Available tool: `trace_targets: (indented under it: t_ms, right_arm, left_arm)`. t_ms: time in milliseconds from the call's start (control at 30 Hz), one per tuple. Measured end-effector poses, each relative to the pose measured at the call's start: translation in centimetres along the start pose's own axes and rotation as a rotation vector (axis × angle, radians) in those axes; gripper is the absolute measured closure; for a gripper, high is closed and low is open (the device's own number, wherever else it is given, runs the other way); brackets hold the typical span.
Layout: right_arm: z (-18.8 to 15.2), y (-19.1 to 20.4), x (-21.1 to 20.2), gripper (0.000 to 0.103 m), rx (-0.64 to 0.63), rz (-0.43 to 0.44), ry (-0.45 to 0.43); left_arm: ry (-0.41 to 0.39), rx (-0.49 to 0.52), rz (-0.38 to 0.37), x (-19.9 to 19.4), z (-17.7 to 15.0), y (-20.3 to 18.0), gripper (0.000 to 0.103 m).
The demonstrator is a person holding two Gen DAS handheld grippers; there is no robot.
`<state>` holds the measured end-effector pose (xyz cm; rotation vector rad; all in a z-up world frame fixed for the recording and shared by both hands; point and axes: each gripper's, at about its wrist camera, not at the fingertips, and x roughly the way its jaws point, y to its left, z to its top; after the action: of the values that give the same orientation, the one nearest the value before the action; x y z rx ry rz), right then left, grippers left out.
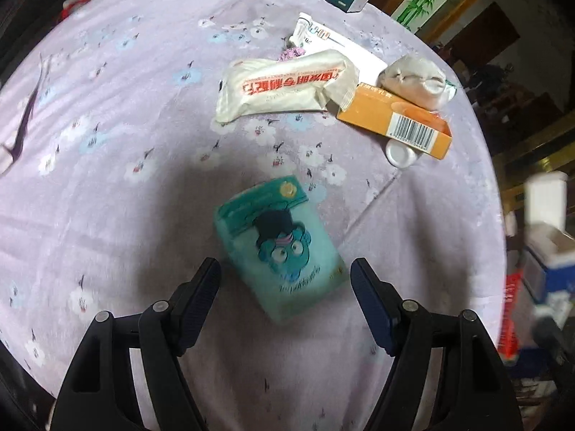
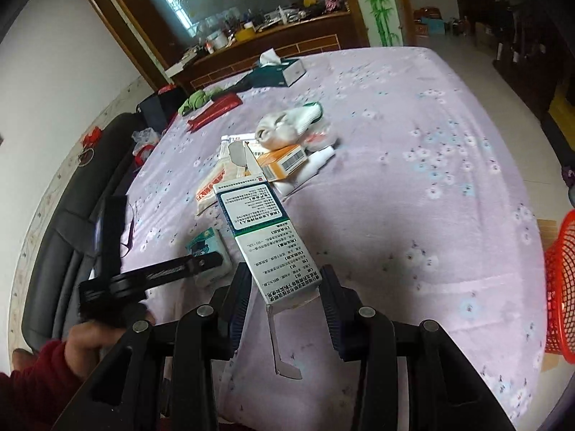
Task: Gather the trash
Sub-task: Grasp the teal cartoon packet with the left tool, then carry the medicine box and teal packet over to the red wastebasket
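A teal tissue pack (image 1: 278, 248) with a cartoon face lies on the lilac flowered tablecloth (image 1: 107, 197). My left gripper (image 1: 285, 269) hangs open just above it, one finger on each side of its near end. Beyond lie a white wrapper with red print (image 1: 284, 86), an orange box with a barcode (image 1: 395, 122) and a balled white cloth (image 1: 413, 79). My right gripper (image 2: 285, 280) is shut on a long white-and-green medicine box (image 2: 266, 237), held above the table with its end flaps open. The teal pack (image 2: 208, 251) and the left gripper (image 2: 201, 262) also show in the right wrist view.
A red mesh basket (image 2: 560, 287) stands off the table's right edge. A tissue box (image 2: 280, 70), a red packet (image 2: 215, 107) and a green cloth (image 2: 197, 100) sit at the far side. A dark chair (image 2: 82, 215) and a hand in a red sleeve (image 2: 82, 337) are left.
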<state>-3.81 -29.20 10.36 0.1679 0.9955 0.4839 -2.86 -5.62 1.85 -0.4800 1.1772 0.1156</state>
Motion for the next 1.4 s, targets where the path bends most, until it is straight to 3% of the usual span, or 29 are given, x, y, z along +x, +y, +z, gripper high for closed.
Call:
trace_targets:
  t_ms: [133,167,200,267,433,900,1067,1400]
  right_arm:
    - [-0.8,-0.7,-1.2,0.061,0.025,-0.015,-0.023]
    - [-1.0,-0.9,-1.4,0.061,0.034,-0.018,-0.026]
    - [-1.1,-1.1,-1.6,0.061,0.041,-0.022,-0.03]
    - [-1.4,-1.4,-2.0,0.061,0.055,-0.025,-0.036]
    - [-2.0,-1.9,-2.1,0.061,0.081,-0.062,-0.039]
    - [-2.7,-4.3,-3.9,0.061,0.176,-0.176,-0.087]
    - [-3.4,-5.2,-5.3,0.061,0.203,-0.189,-0.112]
    - [-4.9,-6.9,-8.0,0.061,0.263,-0.204,-0.151]
  left_arm:
    - [-0.021,0.087,0.065,0.8,0.2,-1.5,0.029]
    - [-0.03,0.107,0.083,0.8,0.1,-1.8,0.034]
    - [-0.046,0.131,0.107,0.8,-0.1,-2.0,0.046]
    - [-0.063,0.169,0.125,0.7,-0.4,-2.4,0.052]
    - [-0.098,0.207,0.069,-0.2,-1.5,-2.9,0.071]
    - [-0.272,0.503,-0.102,-8.5,-4.5,-11.9,0.072]
    - [-0.291,0.583,-0.126,-9.4,-6.0,-14.5,0.072]
    - [-0.286,0.647,-0.157,-9.8,-7.8,-17.3,0.072]
